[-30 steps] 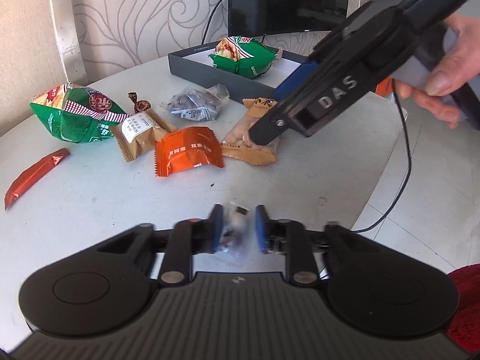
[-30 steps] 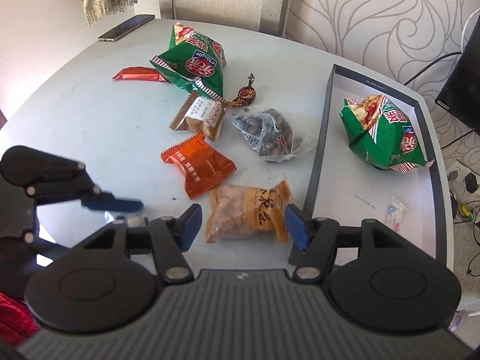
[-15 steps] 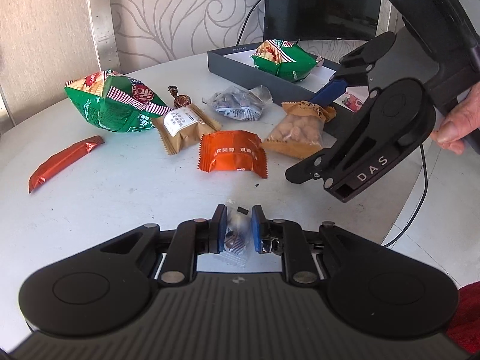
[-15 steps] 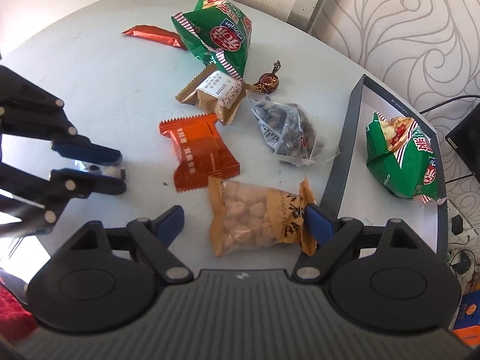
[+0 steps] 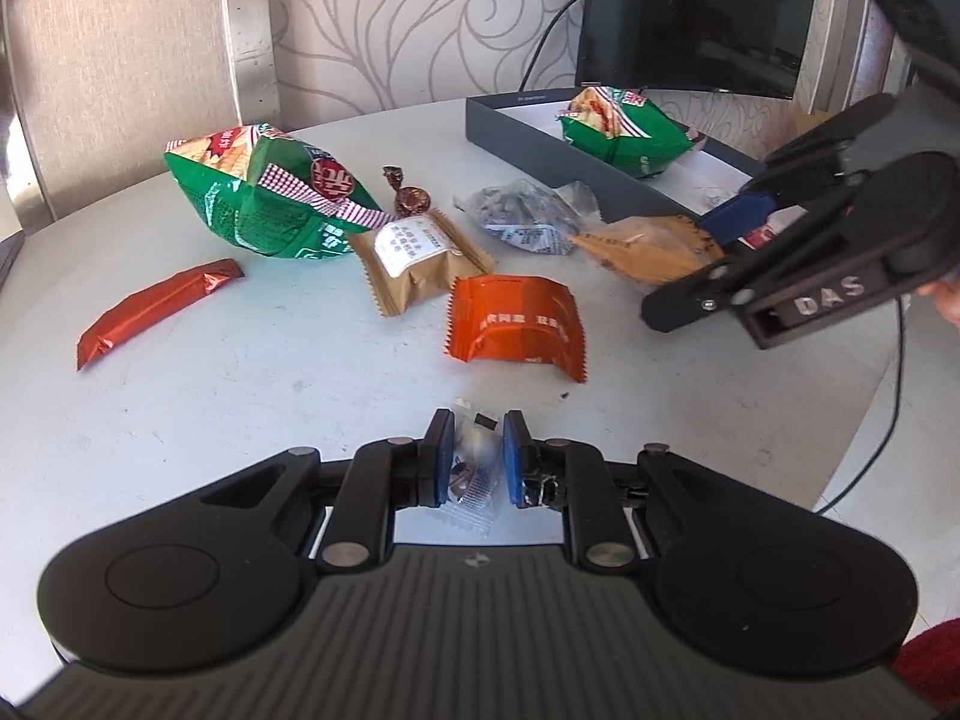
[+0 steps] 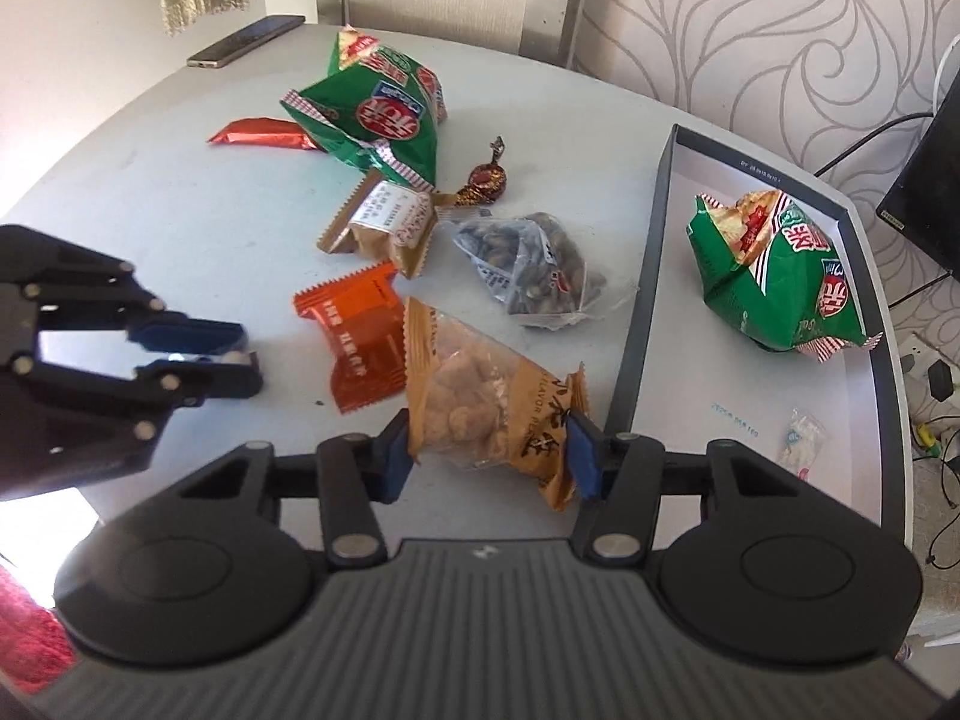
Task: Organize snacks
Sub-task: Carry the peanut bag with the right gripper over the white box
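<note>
Closing right hand-held gripper now pinching peanut bag, left hand-held gripper still clamping clear candy packet

Right gripper has just been closing, and its blue pads now sit against both edges of the tan peanut bag, which lies tilted just left of the dark tray. Inside the tray rest a green chip bag and a small clear sachet. The orange packet touches the peanut bag's left side. Over on the left, the left gripper hovers above the table, jaws nearly together.
</note>
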The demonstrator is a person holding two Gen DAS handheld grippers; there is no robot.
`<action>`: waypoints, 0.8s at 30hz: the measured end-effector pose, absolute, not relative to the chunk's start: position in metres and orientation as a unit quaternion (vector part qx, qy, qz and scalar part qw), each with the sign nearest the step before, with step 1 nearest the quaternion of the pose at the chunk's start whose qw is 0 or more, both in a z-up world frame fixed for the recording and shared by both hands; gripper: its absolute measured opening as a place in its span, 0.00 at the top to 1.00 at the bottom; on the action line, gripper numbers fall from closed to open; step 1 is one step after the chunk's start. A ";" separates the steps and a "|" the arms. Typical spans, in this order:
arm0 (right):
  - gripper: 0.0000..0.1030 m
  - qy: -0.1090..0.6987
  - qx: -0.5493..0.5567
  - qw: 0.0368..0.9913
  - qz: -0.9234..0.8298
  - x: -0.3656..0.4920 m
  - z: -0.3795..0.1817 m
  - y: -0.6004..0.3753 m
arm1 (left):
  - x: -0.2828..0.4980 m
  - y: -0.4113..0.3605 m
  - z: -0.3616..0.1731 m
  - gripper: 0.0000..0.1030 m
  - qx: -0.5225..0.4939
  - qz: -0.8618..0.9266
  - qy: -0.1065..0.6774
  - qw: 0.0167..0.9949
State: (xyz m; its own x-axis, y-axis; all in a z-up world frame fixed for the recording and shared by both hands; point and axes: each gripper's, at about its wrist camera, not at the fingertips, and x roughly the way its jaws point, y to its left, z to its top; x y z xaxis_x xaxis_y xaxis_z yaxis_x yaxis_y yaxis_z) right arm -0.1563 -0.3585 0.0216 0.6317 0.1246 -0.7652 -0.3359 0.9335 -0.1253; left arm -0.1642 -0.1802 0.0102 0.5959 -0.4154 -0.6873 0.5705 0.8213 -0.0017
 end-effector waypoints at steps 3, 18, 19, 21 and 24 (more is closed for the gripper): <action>0.47 0.400 -0.133 0.897 0.133 -0.162 0.031 -0.355 | -0.161 -0.181 0.011 0.80 0.113 -0.272 0.355 0.887; 0.47 0.320 -0.131 0.927 0.142 -0.188 0.100 -0.339 | -0.154 -0.195 0.028 0.80 0.134 -0.285 0.331 0.890; 0.47 0.314 -0.130 0.930 0.142 -0.190 0.105 -0.339 | -0.153 -0.197 0.030 0.80 0.136 -0.287 0.329 0.889; 0.47 0.305 -0.129 0.933 0.142 -0.192 0.114 -0.338 | -0.151 -0.202 0.033 0.80 0.138 -0.292 0.325 0.889; 0.47 0.297 -0.132 0.936 0.136 -0.194 0.122 -0.339 | -0.149 -0.209 0.038 0.80 0.142 -0.300 0.316 0.889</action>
State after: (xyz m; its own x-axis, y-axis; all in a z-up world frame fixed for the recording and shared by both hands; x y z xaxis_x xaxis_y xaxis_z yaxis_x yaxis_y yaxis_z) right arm -0.1941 -0.3393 0.1221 0.7871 0.1759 -0.5912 -0.3329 0.9280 -0.1670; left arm -0.1495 -0.2085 0.0379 0.6199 -0.4435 -0.6473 0.6229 0.7798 0.0622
